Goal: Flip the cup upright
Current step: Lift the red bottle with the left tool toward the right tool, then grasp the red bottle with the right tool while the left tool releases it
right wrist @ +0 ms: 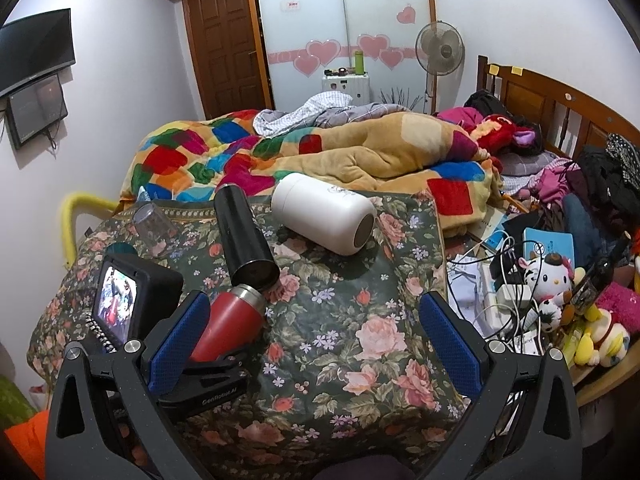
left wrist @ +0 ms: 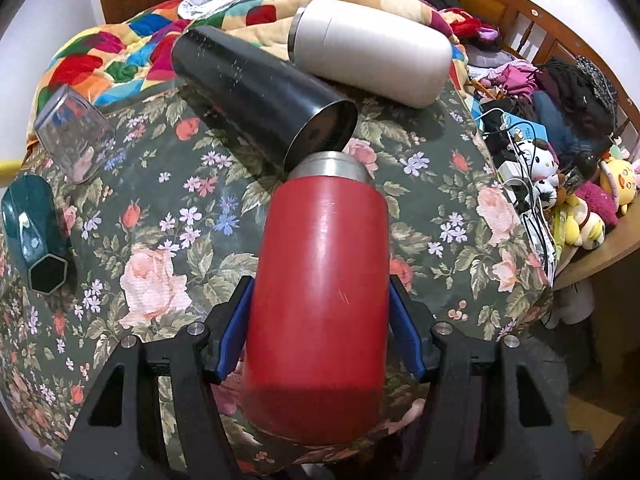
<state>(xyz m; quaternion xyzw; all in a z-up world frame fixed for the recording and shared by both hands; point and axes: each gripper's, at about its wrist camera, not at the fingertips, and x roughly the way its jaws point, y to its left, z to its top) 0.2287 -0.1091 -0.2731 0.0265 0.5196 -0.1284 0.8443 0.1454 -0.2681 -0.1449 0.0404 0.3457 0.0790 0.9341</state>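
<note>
**Left gripper clamping the red cup lying on the floral cloth**

The left gripper (left wrist: pixel 320 332) is pinching the red cup (left wrist: pixel 320 300) between its blue pads (left wrist: pixel 230 340), one pad pressing on each side of the body. The cup is lying on its side on the floral cloth (left wrist: pixel 160 240), its steel neck pointing straight ahead of the tool, away from the camera. Just beyond that neck, the black cup (left wrist: pixel 256 96) is lying on its side too, its open mouth nearly touching the red cup's steel end. Further ahead and to the right, the white cup (left wrist: pixel 372 50) is resting on its side. Off to the tool's left, a clear glass (left wrist: pixel 74 132) and a dark green cup (left wrist: pixel 36 236) are sitting on the cloth.

The right gripper (right wrist: pixel 316 344) is hovering with its fingers spread wide, gripping nothing; the red cup is showing just beside its left finger (right wrist: pixel 180 340).
</note>
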